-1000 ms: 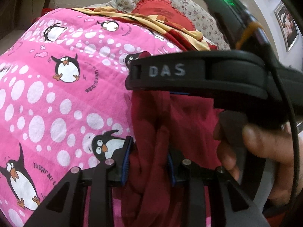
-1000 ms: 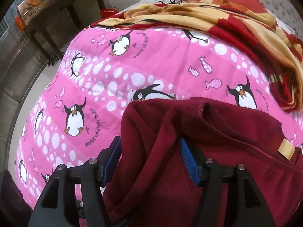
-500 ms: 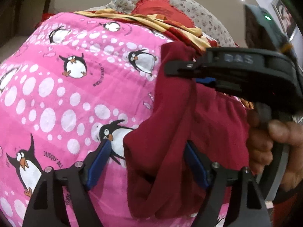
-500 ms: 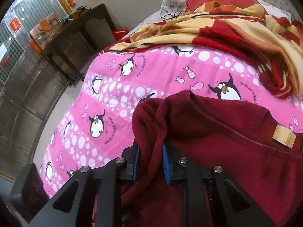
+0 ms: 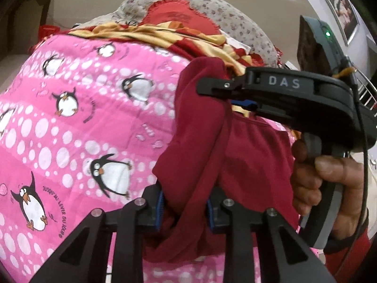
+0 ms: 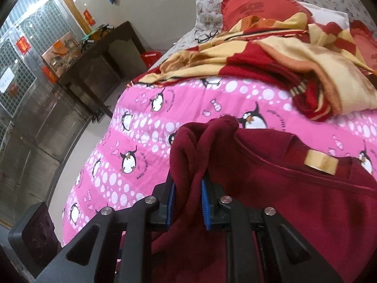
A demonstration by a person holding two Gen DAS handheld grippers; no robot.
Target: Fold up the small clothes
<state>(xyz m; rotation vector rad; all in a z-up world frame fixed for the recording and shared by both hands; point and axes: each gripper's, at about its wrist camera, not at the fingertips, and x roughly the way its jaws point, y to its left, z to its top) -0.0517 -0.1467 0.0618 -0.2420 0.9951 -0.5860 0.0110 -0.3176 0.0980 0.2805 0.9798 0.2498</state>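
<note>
Pink penguin bedspread (image 5: 77,122) is lying under a maroon garment (image 6: 271,195), lifted, bunching between both narrowed jaw pairs: left gripper (image 5: 185,208) and right gripper (image 6: 186,200) each pinching an edge.

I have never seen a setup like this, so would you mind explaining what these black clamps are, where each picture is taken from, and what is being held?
No robot here: a person holds a black two-finger hand gripper in each hand, each carrying a fisheye camera looking along its fingers.

The left wrist view shows the left gripper at the bottom, and further off the right gripper with the person's right hand on its handle. The right wrist view shows the right gripper from its own camera.

Both blue-padded grippers are shut on the dark red fleece garment, which has a tan label. Beneath lies a pink penguin-print quilt on a bed, with a red-and-yellow checked blanket and a red frilled cushion behind.
</note>
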